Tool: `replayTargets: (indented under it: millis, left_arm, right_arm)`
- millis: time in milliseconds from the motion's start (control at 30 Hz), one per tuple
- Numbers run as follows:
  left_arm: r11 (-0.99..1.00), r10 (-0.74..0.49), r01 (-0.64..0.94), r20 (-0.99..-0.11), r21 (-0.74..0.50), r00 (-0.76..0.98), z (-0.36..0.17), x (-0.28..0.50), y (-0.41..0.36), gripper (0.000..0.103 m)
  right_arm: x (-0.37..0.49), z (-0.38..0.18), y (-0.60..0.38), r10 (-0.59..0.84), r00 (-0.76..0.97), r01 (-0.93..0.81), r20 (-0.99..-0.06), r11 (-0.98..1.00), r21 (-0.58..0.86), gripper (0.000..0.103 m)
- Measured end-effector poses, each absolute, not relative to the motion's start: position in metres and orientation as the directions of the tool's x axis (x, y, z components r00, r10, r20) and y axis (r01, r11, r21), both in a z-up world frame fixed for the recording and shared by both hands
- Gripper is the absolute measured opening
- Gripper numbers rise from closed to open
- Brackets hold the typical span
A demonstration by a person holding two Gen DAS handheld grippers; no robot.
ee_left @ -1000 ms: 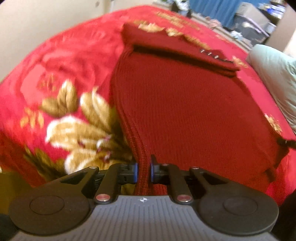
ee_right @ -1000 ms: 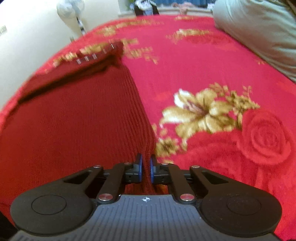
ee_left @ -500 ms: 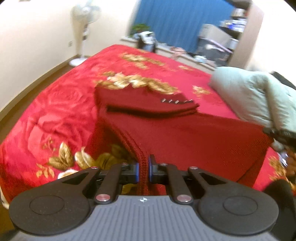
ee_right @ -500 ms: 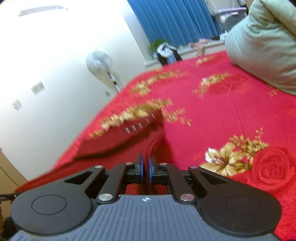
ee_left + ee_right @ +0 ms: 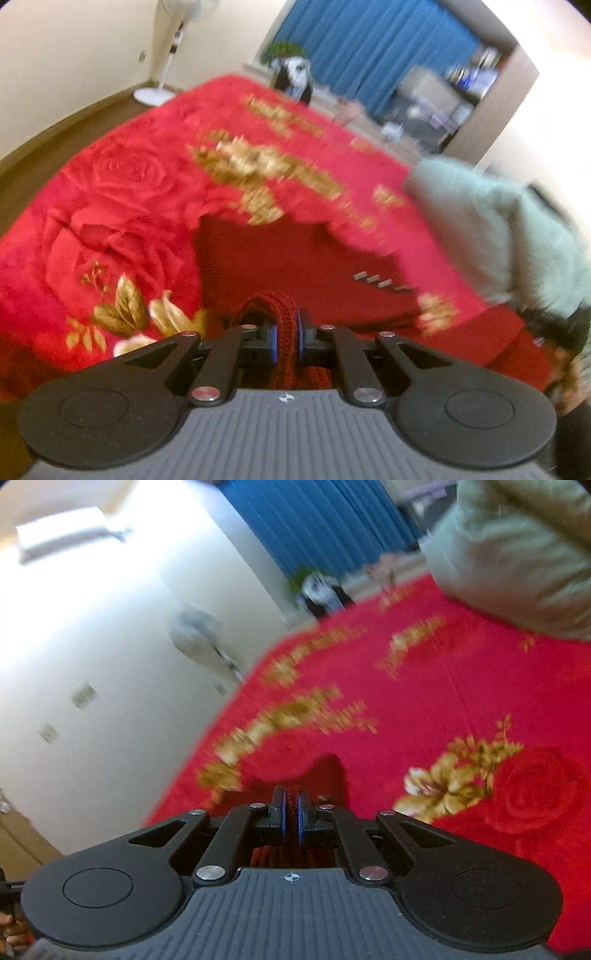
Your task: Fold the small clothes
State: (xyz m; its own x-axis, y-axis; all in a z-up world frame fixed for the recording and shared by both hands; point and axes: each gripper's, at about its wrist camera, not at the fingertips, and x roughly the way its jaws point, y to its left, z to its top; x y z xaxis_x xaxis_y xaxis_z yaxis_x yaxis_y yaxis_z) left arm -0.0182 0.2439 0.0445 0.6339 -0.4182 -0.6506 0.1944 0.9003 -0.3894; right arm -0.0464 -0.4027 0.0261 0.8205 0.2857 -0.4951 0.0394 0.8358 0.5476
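Both tools stayed clamped on the sweater's (image 5: 295,266) near hem, left tool (image 5: 284,341) and right tool (image 5: 291,821) alike, and had lifted it off the bed (image 5: 122,206); beyond, the collar end lay flat, ready for folding over.

Sweater lifted off a blanket-covered bed, a gripper on each near corner.

The sweater (image 5: 295,266) lies on the blanket (image 5: 129,206), its near edge raised and pinched in the left gripper (image 5: 284,339) at one end and the right gripper (image 5: 291,816) at the other. A pillow (image 5: 498,229) sits on the bed to the sweater's right. Behind the bed's far end hangs a curtain (image 5: 369,48), with what seems to be a plant (image 5: 284,50) before it. A fan (image 5: 173,44) stands on the floor left of the bed, by the wall, and shelves (image 5: 461,99) stand at the far right.
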Motion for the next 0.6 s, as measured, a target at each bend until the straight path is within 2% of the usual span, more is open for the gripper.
replayTargets:
  millis: [167, 267, 400, 533, 600]
  left_arm:
    - [0.915, -0.375, 0.110, -0.719, -0.388, 0.585, -0.018, 0.071, 0.254, 0.011]
    - [0.896, -0.380, 0.016, -0.746, -0.444, 0.547, -0.058, 0.099, 0.268, 0.011]
    - [0.883, -0.387, 0.001, -0.726, -0.469, 0.568, -0.056, 0.111, 0.269, 0.013]
    - [0.883, -0.391, 0.003, -0.731, -0.470, 0.559, -0.056, 0.111, 0.271, 0.015]
    - [0.866, -0.402, -0.014, -0.712, -0.500, 0.575, -0.053, 0.104, 0.278, 0.021]
  right_arm:
    - [0.035, -0.031, -0.395, 0.248, 0.755, 0.089, -0.607, 0.879, 0.469, 0.005]
    - [0.048, -0.060, -0.388, 0.224, 0.732, 0.094, -0.644, 0.902, 0.421, 0.005]
    - [0.049, -0.077, -0.384, 0.219, 0.717, 0.101, -0.662, 0.907, 0.409, 0.005]
    - [0.048, -0.074, -0.392, 0.214, 0.749, 0.108, -0.628, 0.895, 0.434, 0.007]
    - [0.043, -0.070, -0.395, 0.203, 0.765, 0.118, -0.611, 0.888, 0.444, 0.008]
